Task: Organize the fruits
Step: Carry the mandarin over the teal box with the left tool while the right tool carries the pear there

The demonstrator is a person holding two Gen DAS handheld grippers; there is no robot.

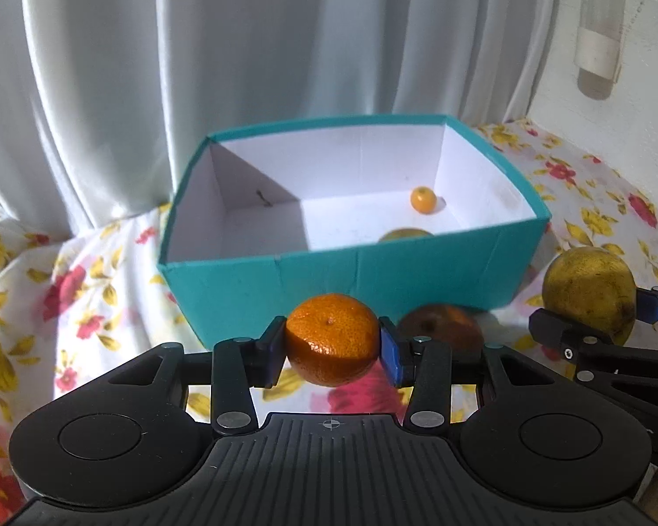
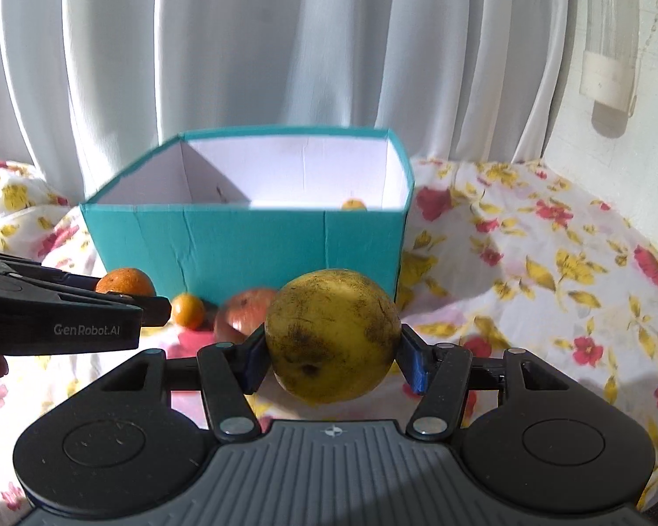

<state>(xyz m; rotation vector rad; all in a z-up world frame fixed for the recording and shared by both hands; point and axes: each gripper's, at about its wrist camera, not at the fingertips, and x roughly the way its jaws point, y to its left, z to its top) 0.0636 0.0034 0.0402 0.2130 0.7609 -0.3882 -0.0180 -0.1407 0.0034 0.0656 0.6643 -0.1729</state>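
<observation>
Teal box [image 1: 355, 280] ahead, apple [image 2: 241, 311] beside it

The box [image 1: 351, 280] is made of card, matt teal outside and lined with smooth white paper. A pitted, faintly glossy peel is seen on the mandarin [image 1: 332, 338]; a dull yellow skin, speckled and scuffed dark, is seen on the large fruit [image 2: 332, 335]. The left gripper [image 1: 332, 348] and right gripper [image 2: 332, 353] are moulded in matt black plastic, ribbed at the base, with metal pins. The flowered cloth [image 2: 548, 271] is thin and creased; the curtain [image 1: 241, 65] is given a soft satin sheen.
</observation>
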